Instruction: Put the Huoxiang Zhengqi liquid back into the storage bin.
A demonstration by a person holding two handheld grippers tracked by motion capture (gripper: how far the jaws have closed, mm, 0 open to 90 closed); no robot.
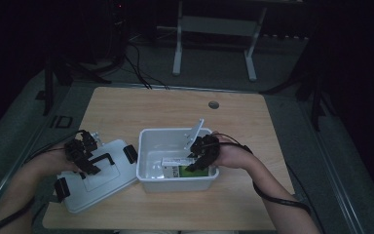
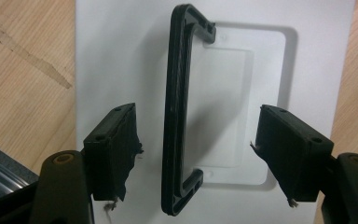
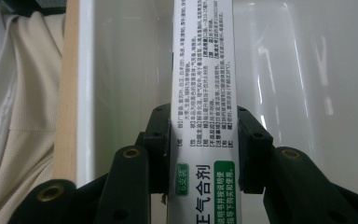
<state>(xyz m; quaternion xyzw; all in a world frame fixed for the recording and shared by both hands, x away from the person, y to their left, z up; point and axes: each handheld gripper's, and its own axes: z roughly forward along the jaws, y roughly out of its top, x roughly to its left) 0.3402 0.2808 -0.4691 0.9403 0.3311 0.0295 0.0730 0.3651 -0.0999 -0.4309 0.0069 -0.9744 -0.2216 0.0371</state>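
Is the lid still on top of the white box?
No, the lid lies flat on the table to the left of the open white box, under the left gripper.

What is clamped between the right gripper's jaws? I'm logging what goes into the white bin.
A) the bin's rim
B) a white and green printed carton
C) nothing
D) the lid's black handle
B: in the right gripper view the right gripper has both pads pressed on the printed carton, inside the white bin.

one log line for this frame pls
left hand-held gripper: open over lid handle | right hand-held gripper: shut on box | box inside white bin
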